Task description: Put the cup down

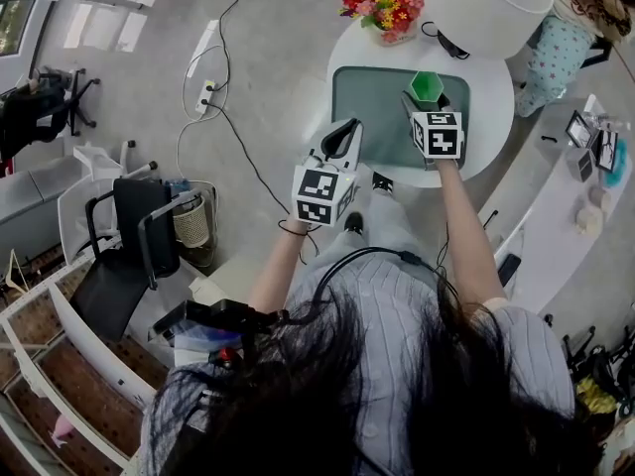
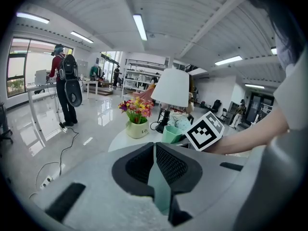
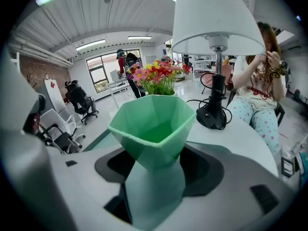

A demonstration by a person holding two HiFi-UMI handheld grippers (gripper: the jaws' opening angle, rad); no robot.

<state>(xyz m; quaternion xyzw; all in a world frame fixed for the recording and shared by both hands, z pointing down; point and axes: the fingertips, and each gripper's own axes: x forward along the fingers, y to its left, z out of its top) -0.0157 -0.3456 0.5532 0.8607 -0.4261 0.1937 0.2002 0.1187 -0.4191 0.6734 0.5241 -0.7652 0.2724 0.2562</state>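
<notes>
A faceted green cup (image 1: pixel 427 87) is held in my right gripper (image 1: pixel 422 102) over the far right part of a grey-green mat (image 1: pixel 372 102) on the round white table (image 1: pixel 491 97). In the right gripper view the cup (image 3: pixel 154 124) stands upright with its mouth open upward, and the right gripper (image 3: pixel 156 158) is shut on its lower part. I cannot tell whether its base touches the mat. My left gripper (image 1: pixel 344 139) hovers at the mat's near left edge, shut and holding nothing. The left gripper view shows its jaws (image 2: pixel 155 153) together and the cup (image 2: pixel 172 134) beyond them.
A pot of flowers (image 1: pixel 385 6) and a white lamp (image 1: pixel 486 3) with a black cable stand at the table's far side. A person (image 3: pixel 255 81) sits behind the table. A black chair (image 1: pixel 129 236) and a bin (image 1: pixel 193 226) stand at left, a cluttered bench (image 1: pixel 585 167) at right.
</notes>
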